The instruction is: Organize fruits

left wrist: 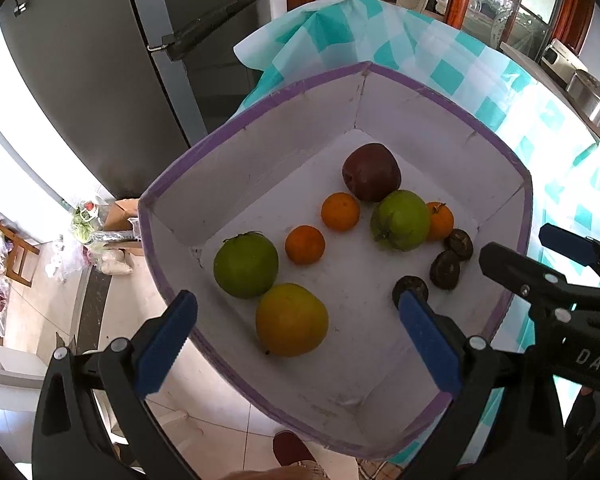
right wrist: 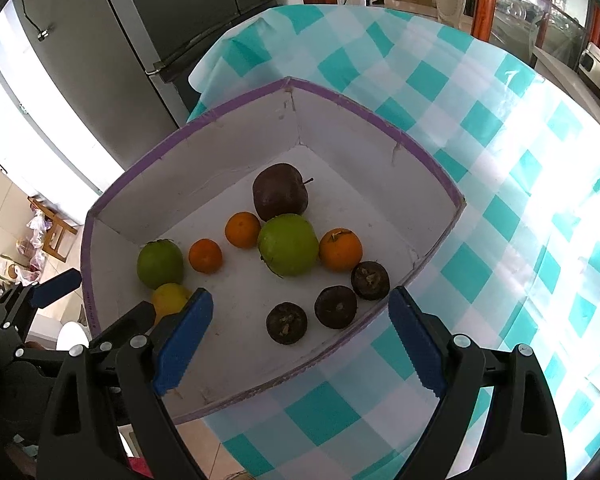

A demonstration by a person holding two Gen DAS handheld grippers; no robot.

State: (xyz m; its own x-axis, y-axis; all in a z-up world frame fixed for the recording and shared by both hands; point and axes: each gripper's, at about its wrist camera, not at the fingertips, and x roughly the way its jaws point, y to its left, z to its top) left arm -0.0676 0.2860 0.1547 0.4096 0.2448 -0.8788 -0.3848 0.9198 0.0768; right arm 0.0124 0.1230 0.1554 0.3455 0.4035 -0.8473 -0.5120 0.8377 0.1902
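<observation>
A white box with a purple rim sits on a teal checked table and holds several fruits. In it are a dark red apple, two green fruits, a yellow-orange fruit, three small oranges and three dark brown fruits. My left gripper is open above the yellow-orange fruit, empty. My right gripper is open above the box's near right edge, empty.
The table with its checked cloth stretches right and back. A grey fridge stands left of the table. Bags and a wooden stool lie on the tiled floor at the left. A counter with appliances is far right.
</observation>
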